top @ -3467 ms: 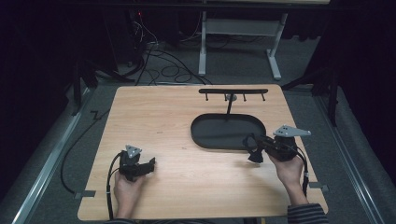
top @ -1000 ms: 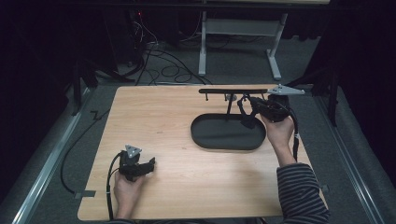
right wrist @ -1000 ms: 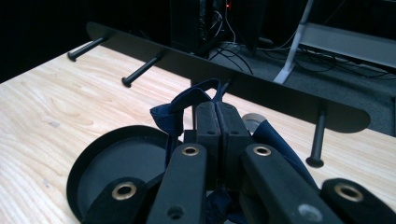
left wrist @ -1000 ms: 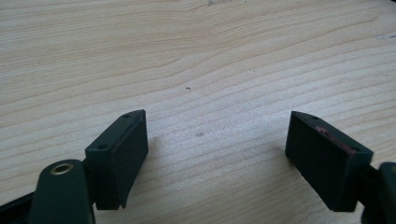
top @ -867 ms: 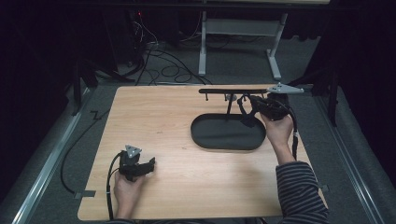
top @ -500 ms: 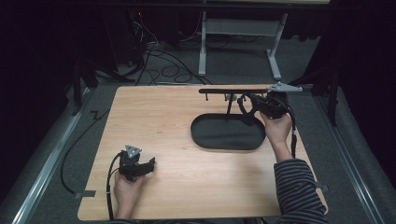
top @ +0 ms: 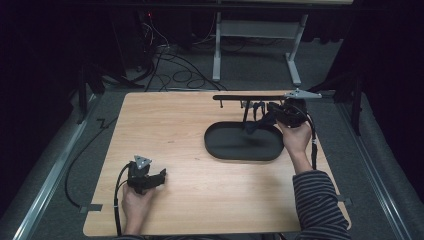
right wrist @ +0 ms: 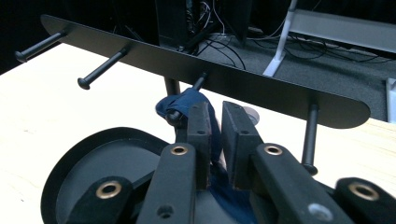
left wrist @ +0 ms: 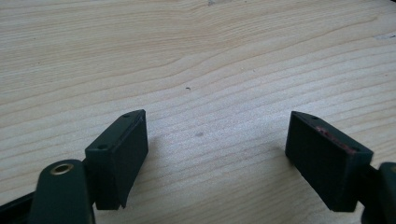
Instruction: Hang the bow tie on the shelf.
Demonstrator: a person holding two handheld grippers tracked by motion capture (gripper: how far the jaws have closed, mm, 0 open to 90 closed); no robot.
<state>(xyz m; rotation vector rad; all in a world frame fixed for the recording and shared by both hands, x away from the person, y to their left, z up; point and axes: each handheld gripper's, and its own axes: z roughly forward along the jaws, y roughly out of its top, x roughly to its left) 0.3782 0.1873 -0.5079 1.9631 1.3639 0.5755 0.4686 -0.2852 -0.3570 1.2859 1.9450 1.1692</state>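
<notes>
While your left gripper (top: 161, 176) rests near the table's (top: 200, 200) front edge, jaws spread wide over bare wood, your right gripper (right wrist: 214, 122) sits farther off at the rack (right wrist: 243, 86). Its jaws have just been opening slightly; blue cloth (right wrist: 187, 103) hangs between them, looped over a peg above the tray (right wrist: 74, 177).

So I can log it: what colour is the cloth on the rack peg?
Dark blue cloth, clearest in the right gripper view.
</notes>
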